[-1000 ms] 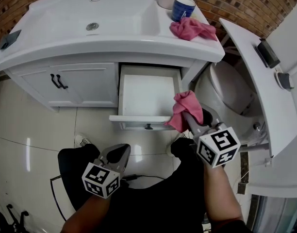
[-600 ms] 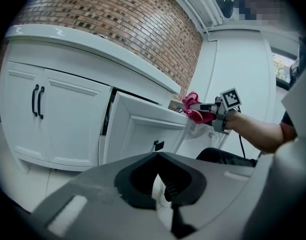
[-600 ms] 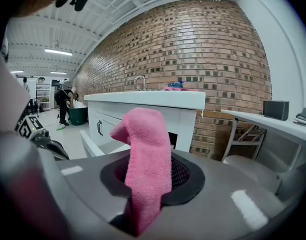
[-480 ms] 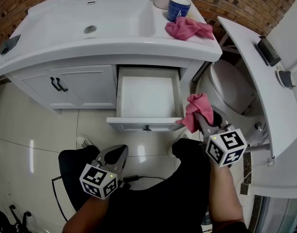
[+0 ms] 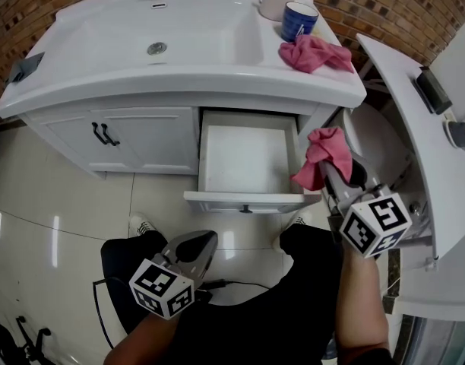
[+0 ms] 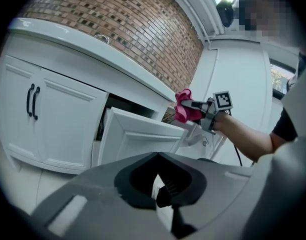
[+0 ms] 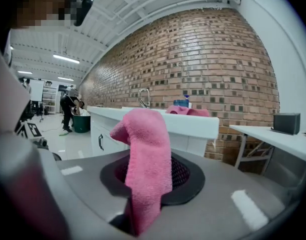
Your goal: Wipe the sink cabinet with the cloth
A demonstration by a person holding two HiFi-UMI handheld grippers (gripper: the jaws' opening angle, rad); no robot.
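Pink cloth [image 5: 324, 152] pinched in right hand-held gripper [image 5: 333, 175], second cloth [image 5: 317, 53] on countertop [image 5: 217, 76], left hand-held gripper [image 5: 194, 243] closed.

Left claw [image 5: 196, 243] closed, low; right claw [image 5: 331, 175] extended, clamping cloth [image 5: 321, 152]

Two grey tools here: left gripper [image 5: 204, 242], right gripper [image 5: 333, 175], each carrying a white cube [image 5: 162, 288] with black square markers. The person's all in black clothes [image 5: 270, 318], short dark sleeve [image 6: 285, 126], white shoes [image 5: 141, 224], and there's a thin black cable [image 5: 232, 283].
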